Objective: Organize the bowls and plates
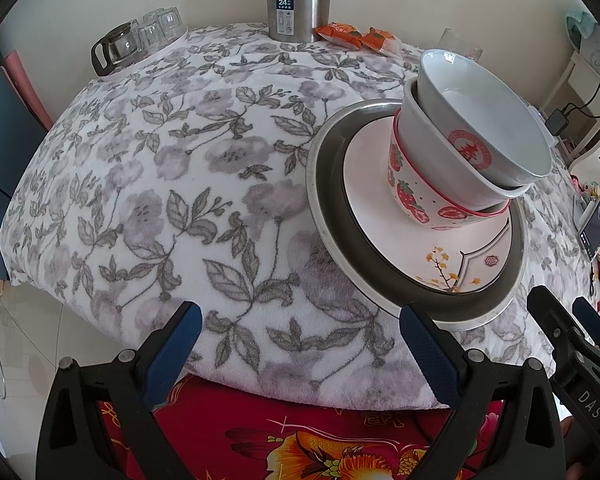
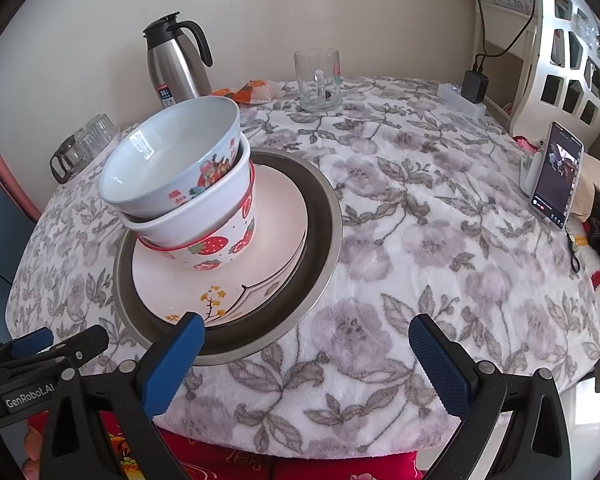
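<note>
Tabletop (image 2: 440, 240) under a fleecy grey-floral cloth, pale wall behind; red patterned fabric hangs below the near edge. Landmark is the steel basin (image 2: 320, 216), sitting on the cloth toward the near edge; inside it lies a white plate (image 2: 276, 200) with a yellow flower print; on the plate's far-left part stands a strawberry bowl (image 2: 236, 240), a plain white bowl (image 2: 204, 210) nested in it, and a pale blue-white bowl (image 2: 168, 152) on top, tipped over toward the left rather than seated level.

Behind the basin: steel thermos jug (image 2: 172, 68), orange snack packets (image 1: 356, 38), glass mug (image 2: 318, 80); far left of the basin a tray of glasses (image 1: 148, 36); well right of it a phone (image 2: 556, 176) propped upright and a charger (image 2: 474, 84).

Left hand-held gripper (image 1: 300, 344) is spread wide, holding nothing, just at the basin's near-left rim; right hand-held gripper (image 2: 306, 352) likewise spread and empty, its left finger overlapping the basin's near rim in view, contact unclear.

Stack looks largely done; risks, as judgement: the top bowl sits crooked, so any nudge to the basin rim or drag on the soft cloth could slide it off or topple the tower; the stack is off-centre on the plate, so lifting the basin from one side could tilt everything; both grippers crowd the near rim and could clip each other.
</note>
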The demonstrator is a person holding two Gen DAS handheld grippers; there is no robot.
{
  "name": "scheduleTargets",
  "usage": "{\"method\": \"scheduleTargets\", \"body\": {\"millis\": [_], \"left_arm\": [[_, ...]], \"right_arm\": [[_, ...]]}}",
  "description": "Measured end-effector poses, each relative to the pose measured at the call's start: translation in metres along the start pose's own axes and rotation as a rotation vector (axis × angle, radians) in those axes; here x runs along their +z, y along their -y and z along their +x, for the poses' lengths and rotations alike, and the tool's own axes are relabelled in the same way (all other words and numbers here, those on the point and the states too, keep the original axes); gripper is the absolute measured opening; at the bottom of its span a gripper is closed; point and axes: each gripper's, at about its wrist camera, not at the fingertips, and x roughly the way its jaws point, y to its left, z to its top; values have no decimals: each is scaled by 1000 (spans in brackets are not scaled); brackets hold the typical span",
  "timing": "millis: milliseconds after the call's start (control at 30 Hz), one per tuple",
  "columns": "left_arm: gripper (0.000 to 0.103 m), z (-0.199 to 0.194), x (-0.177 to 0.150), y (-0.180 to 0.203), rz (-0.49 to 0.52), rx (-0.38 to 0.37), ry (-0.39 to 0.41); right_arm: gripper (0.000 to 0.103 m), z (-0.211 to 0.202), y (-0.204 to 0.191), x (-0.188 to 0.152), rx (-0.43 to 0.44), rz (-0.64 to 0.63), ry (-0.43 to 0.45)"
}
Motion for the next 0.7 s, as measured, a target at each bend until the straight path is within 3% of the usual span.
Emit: {"method": "scheduleTargets", "body": {"millis": [700], "left_arm": [[99,1,0,-1,-9,0,-5]], "right_arm": [[103,1,1,-1,0,0,-2]]}}
